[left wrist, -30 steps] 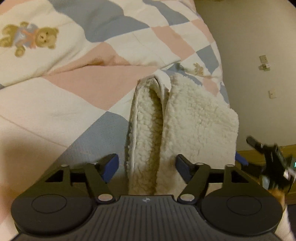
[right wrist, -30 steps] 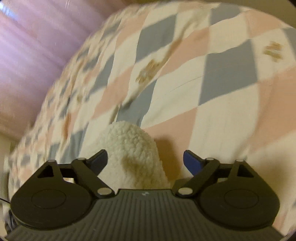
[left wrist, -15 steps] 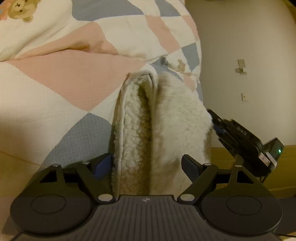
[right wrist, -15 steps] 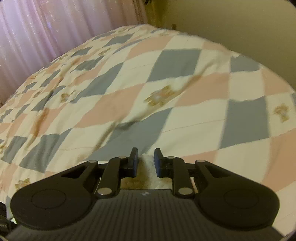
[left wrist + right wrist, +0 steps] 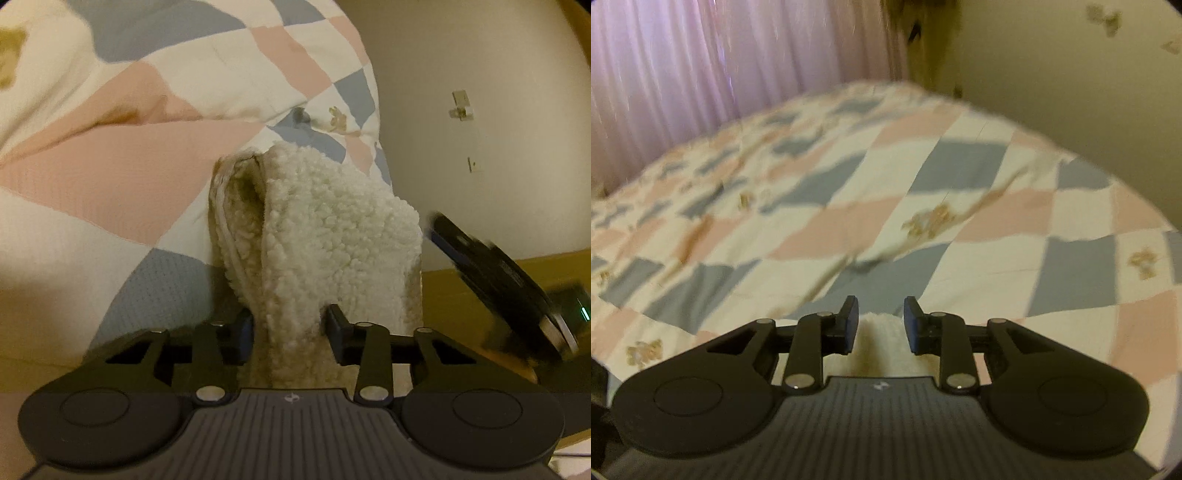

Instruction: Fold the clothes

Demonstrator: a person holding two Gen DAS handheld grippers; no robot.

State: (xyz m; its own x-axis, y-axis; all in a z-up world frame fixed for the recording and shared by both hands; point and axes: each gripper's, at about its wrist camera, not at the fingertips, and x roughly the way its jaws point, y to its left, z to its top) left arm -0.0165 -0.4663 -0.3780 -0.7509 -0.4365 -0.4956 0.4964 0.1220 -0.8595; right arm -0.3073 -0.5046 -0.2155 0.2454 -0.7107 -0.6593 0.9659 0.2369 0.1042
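Fleece (image 5: 332, 236) hangs bunched over the bed (image 5: 110, 192); my left gripper (image 5: 290, 328) and right gripper (image 5: 877, 325) each pinch it, jaws narrowly parted. I'd lift both evenly, keeping edges aligned.

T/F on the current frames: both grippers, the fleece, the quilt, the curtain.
1. The left gripper is closed on the fleece. True.
2. The right gripper is wide open, nothing between its fingers. False: it pinches fleece.
3. The quilt is plain white. False: pink, blue and cream checks with teddy bears.
4. A curtain hangs beyond the bed. True.
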